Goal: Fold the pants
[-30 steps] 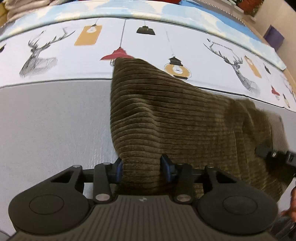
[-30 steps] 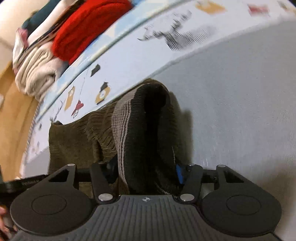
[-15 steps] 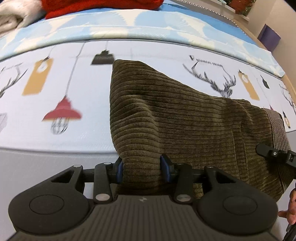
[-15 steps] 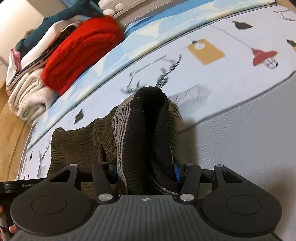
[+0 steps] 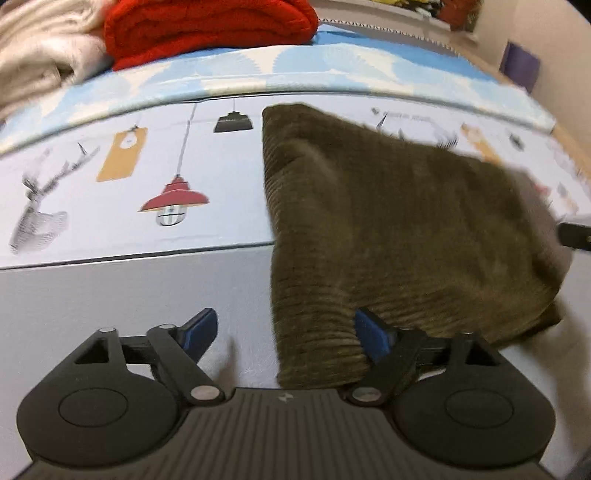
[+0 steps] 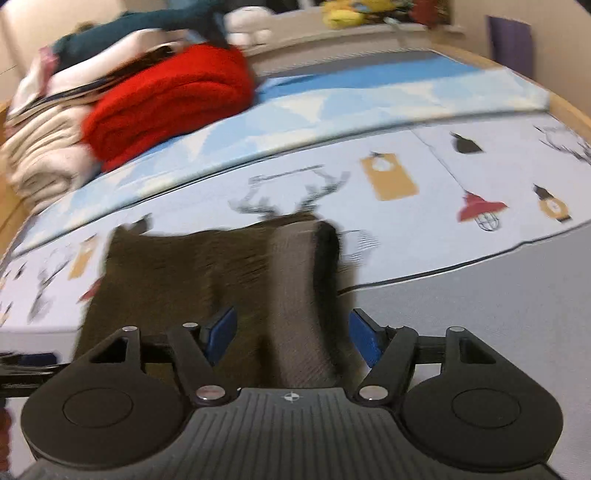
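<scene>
Both grips releasing: left gripper [image 5: 284, 328] and right gripper [image 6: 291, 332] jaws are opening off the olive-brown corduroy pants [image 5: 399, 229], previously clamped; fold being laid down.

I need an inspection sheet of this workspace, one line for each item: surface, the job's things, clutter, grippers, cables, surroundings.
Surface: bed sheet, grey at the near side, with a lamp and deer print farther back.
Job's things: olive corduroy pants, folded, lying on the sheet.
Clutter: red knit and beige knit stacked at the far edge.
Grippers: left gripper opening, its right pad against the pants; right gripper opening, waistband between its pads.
Cables: nothing seen.
Surroundings: purple object by the wall.
</scene>
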